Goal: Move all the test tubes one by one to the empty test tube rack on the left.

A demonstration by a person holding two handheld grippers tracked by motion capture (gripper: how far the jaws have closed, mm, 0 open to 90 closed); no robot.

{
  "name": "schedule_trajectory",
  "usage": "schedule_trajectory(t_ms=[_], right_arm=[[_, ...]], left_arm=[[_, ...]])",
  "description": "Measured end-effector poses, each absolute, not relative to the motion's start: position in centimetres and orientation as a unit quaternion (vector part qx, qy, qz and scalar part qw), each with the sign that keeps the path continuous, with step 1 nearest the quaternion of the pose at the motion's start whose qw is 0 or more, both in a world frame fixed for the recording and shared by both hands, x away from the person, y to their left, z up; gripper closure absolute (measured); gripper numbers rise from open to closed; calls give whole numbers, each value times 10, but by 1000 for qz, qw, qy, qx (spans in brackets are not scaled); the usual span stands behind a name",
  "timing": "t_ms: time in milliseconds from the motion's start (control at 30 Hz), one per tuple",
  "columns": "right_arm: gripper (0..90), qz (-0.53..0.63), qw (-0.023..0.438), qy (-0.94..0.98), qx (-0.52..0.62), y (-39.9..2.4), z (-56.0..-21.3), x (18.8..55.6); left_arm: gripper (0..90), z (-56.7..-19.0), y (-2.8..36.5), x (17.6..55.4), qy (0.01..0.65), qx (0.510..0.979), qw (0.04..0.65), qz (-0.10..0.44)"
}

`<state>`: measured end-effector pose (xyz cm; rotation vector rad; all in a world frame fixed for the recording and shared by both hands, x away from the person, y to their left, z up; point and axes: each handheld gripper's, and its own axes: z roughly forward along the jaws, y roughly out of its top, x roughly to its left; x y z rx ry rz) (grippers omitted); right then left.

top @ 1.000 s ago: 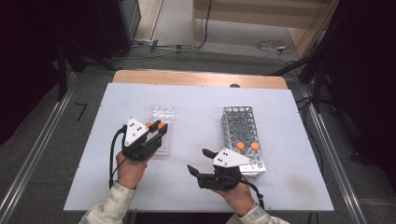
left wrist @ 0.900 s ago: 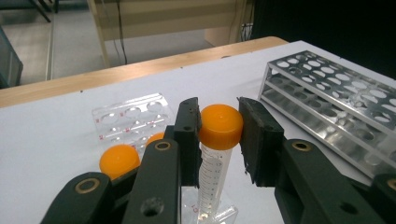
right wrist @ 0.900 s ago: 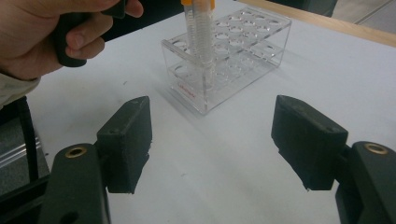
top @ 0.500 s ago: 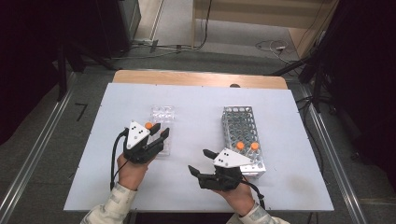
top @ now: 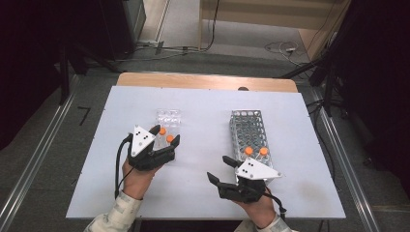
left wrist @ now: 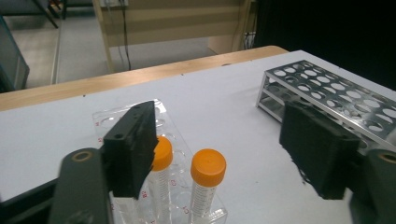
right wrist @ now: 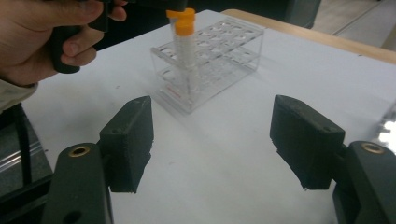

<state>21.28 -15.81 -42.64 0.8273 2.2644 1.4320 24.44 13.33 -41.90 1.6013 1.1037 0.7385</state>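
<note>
A clear plastic rack [top: 170, 117] stands left of centre with two orange-capped tubes [top: 162, 131] upright in its near end. My left gripper [top: 165, 135] hangs over them. Its jaws have just been opening and now stand wide. In the left gripper view one tube [left wrist: 207, 167] stands in the gap between the jaws untouched, and the other tube [left wrist: 161, 152] is beside the left jaw. My right gripper [top: 220, 169] is open and holds nothing, low over the table near the metal rack [top: 247, 126]. In its own view it [right wrist: 215, 140] faces the clear rack [right wrist: 219, 56].
The metal rack [left wrist: 336, 95] holds two more orange-capped tubes [top: 256, 151] at its near end. A person's hand [right wrist: 42, 28] on the left gripper is at the upper left of the right gripper view. A wooden strip [top: 203, 81] borders the table's far edge.
The left gripper's jaws have opened and let go of the tube, which stays upright in the clear rack. The right gripper has shifted a little, still open.
</note>
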Motion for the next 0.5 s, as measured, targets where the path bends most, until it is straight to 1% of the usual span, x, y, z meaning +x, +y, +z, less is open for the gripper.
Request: schedule_trajectory(t_ms=[167, 300, 500], right_arm=[[292, 502, 191, 789, 298, -173, -423, 207], [292, 496, 205, 787, 304, -183, -424, 205], [292, 487, 213, 782, 325, -200, -430, 205]], left_arm=[[213, -419, 134, 245, 463, 662, 506, 301], [209, -419, 133, 245, 463, 662, 507, 301], [209, -420, 131, 245, 461, 666, 503, 301]])
